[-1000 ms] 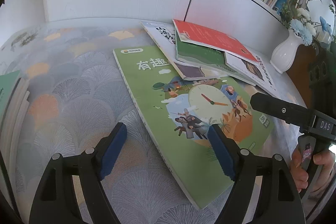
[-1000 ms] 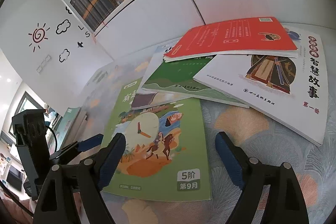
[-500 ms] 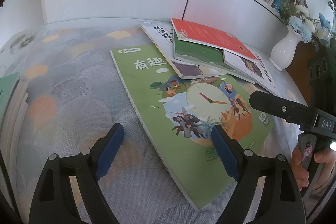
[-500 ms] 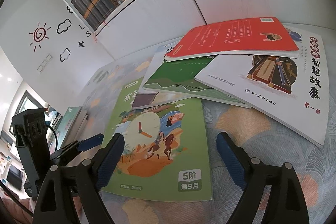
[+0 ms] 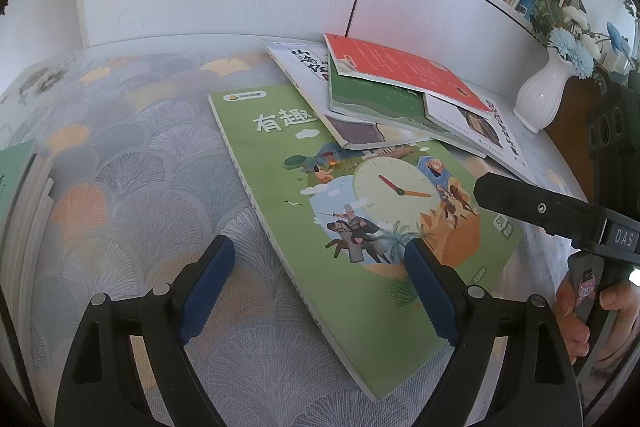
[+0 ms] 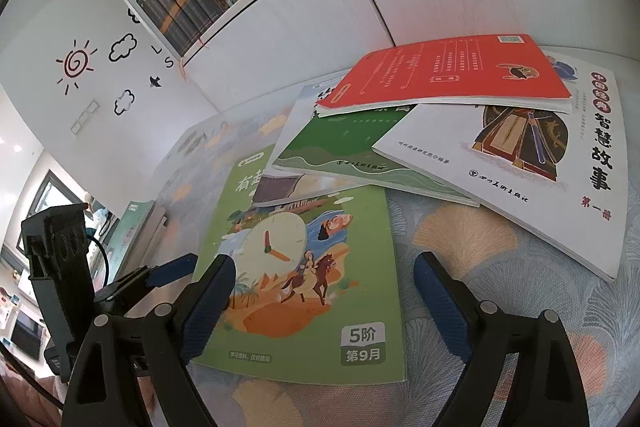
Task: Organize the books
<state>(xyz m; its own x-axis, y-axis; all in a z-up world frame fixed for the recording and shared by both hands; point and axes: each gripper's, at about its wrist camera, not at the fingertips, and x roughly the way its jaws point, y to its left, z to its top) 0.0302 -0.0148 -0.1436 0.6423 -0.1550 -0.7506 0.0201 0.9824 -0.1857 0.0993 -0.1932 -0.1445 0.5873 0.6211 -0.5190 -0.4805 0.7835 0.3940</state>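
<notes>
- Green clock book (image 5: pixel 360 211) lies flat on the tablecloth (image 5: pixel 132 163), far end tucked under the scattered pile (image 5: pixel 384 95).
- Left gripper (image 5: pixel 316 291): jaws just widened, empty, straddling the book's spine edge; long axis runs away and left.
- Right gripper (image 6: pixel 320 307): wide, empty, over the near short edge, about equally close.

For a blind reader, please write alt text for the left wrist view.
The open left gripper hovers over a green clock-cover book on a patterned tablecloth, holding nothing. Behind it lie overlapping books with a red book on top; a white vase stands to the right.
</notes>
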